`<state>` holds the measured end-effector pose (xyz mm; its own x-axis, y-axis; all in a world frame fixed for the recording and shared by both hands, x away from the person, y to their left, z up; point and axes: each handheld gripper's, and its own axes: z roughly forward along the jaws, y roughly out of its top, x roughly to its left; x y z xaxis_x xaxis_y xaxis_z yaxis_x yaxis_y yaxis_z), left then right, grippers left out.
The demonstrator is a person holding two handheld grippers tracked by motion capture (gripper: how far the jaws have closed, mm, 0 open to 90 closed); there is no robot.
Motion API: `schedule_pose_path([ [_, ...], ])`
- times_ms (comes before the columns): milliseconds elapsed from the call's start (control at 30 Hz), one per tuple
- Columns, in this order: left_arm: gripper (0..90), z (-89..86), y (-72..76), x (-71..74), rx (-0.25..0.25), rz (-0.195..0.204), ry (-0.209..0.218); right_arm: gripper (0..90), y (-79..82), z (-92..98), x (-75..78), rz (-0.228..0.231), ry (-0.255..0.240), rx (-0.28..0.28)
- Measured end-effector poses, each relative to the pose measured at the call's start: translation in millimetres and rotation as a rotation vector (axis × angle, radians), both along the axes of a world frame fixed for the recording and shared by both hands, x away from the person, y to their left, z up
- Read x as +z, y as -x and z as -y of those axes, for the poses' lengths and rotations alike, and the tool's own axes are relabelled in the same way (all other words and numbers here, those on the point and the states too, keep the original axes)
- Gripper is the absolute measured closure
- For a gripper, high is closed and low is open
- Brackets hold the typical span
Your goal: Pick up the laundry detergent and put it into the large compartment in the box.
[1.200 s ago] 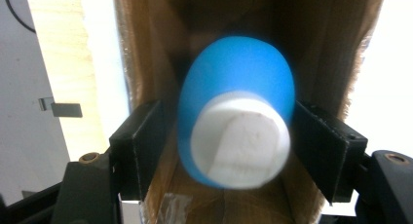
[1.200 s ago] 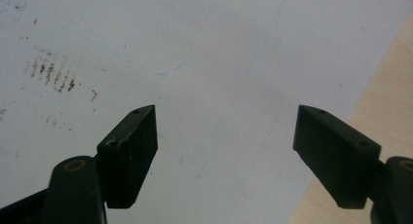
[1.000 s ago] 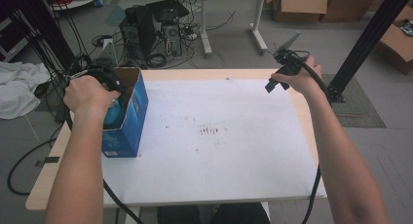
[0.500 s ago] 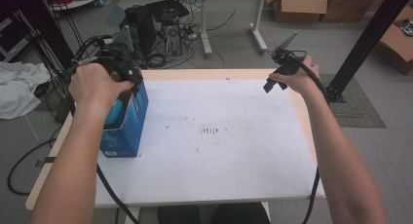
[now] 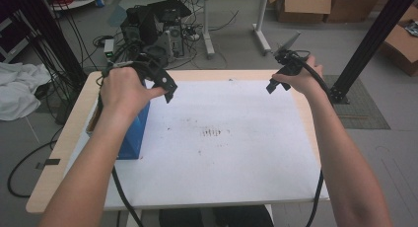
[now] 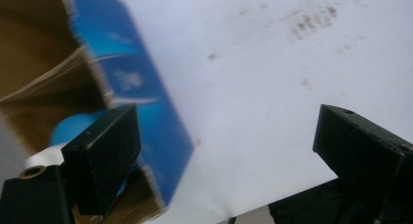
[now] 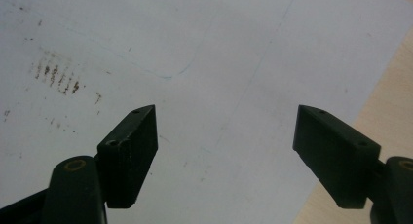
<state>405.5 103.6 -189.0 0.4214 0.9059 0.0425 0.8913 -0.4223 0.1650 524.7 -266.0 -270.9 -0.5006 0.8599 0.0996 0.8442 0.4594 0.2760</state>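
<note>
An open blue cardboard box (image 5: 132, 134) stands on the left part of the white sheet (image 5: 222, 158). My left gripper (image 5: 168, 90) hovers just above and to the right of the box's top. Its jaws have just been opening and now stand open with nothing between them. In the left gripper view the blue box (image 6: 141, 92) lies at the left behind my left gripper (image 6: 224, 151), with a rounded blue object (image 6: 73, 129) inside. My right gripper (image 5: 274, 85) is held open over the sheet's far right corner. In the right gripper view, bare white paper lies behind my right gripper (image 7: 224, 156).
The sheet covers a wooden table (image 5: 61, 155) and has dark smudges (image 5: 213, 132) in the middle. On the floor behind are a computer tower (image 5: 148, 27), cables, a white cloth (image 5: 19, 96), cardboard boxes (image 5: 300, 7) and a black post (image 5: 367, 44).
My left hand has lifted off the blue box and moved right toward the sheet, and its jaws have spread apart. The right hand and gripper have stayed where they were.
</note>
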Motion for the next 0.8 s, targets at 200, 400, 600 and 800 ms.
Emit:
schedule_pose_path([
  [200, 9.4, 33.5, 13.4, -9.4, -0.133, 0.000, 0.022, 24.3, 1.7, -0.4, 0.7, 0.004, 0.005, 0.002],
  [400, 8.2, 60.3, 23.4, -25.5, -0.219, -0.020, 0.011, 24.3, 2.4, -3.1, 0.5, 0.002, 0.007, -0.001],
  [600, 6.9, 71.3, 23.6, -31.5, -0.250, -0.031, 0.004, 24.4, 1.2, -1.3, 0.4, 0.003, 0.012, 0.004],
  [800, 6.5, 75.2, 21.7, -34.4, -0.261, -0.039, -0.003, 24.2, 0.4, 1.4, -0.2, 0.001, 0.014, 0.002],
])
